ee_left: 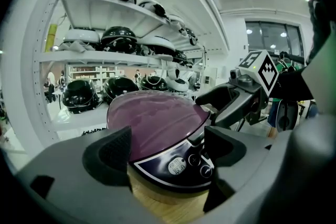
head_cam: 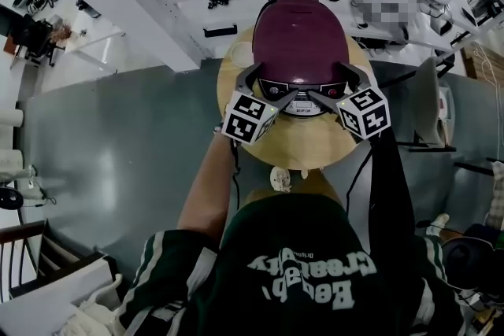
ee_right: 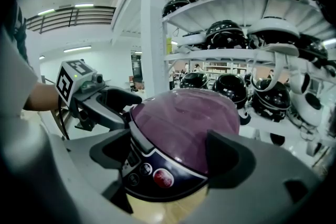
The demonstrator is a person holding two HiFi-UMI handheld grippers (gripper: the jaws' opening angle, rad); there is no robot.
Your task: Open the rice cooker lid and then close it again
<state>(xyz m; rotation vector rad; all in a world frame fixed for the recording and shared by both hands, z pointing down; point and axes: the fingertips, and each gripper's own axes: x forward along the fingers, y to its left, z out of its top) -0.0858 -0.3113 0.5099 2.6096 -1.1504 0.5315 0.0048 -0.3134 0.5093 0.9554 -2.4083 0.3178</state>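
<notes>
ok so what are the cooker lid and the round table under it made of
Lid: probably glossy maroon plastic, smooth with soft reflections. Table: looks like pale wood or veneer, faint grain, matte finish.

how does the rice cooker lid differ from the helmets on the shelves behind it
Colour: the rice cooker lid is maroon, while the helmets are mostly black.
Place: the lid lies shut on its cooker, which stands on the round wooden table. The helmets sit in rows on white shelves.
Number: there is one lid but many helmets.
Both are glossy and domed.
</notes>
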